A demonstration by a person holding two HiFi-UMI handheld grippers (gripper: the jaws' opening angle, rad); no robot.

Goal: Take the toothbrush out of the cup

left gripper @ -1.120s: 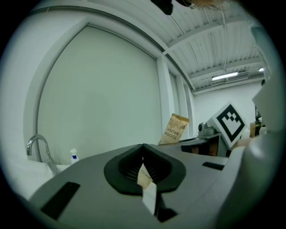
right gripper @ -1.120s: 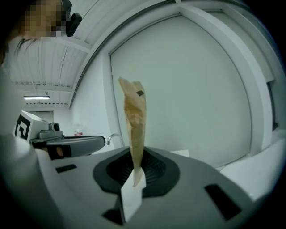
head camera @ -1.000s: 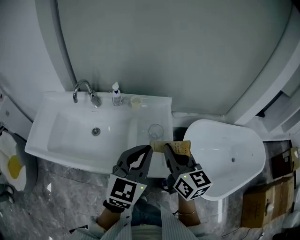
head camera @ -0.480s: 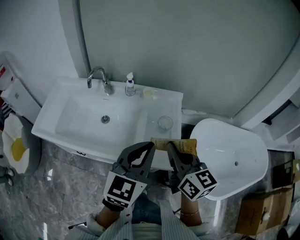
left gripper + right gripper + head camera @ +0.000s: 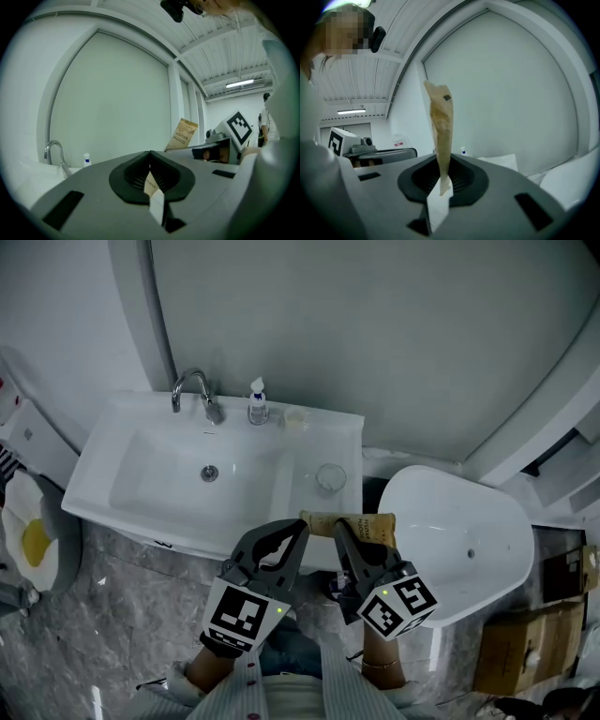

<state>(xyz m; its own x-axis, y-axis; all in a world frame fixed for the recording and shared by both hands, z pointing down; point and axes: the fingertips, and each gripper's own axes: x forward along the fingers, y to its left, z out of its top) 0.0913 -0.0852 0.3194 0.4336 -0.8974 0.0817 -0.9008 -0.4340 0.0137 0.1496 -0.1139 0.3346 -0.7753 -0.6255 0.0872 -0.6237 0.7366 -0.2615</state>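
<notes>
right gripper (image 5: pixel 339 527) clenched on toothbrush packet (image 5: pixel 371 527). packet held level above sink (image 5: pixel 112 474) front edge. left gripper (image 5: pixel 300 526) jaws together, pinching printed paper bit (image 5: pixel 151 182) by packet's left end; torn off or not, can't tell. clear cup (image 5: pixel 330 476) on sink ledge, apart from packet.

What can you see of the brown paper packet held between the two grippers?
The toothbrush packet is a flat tan paper sleeve printed TOOTH BRUSH in dark letters. It lies level by the sink's front right corner, one end pinched in the left gripper, the right gripper clamped beside it; the rest juts free to the right.
</notes>
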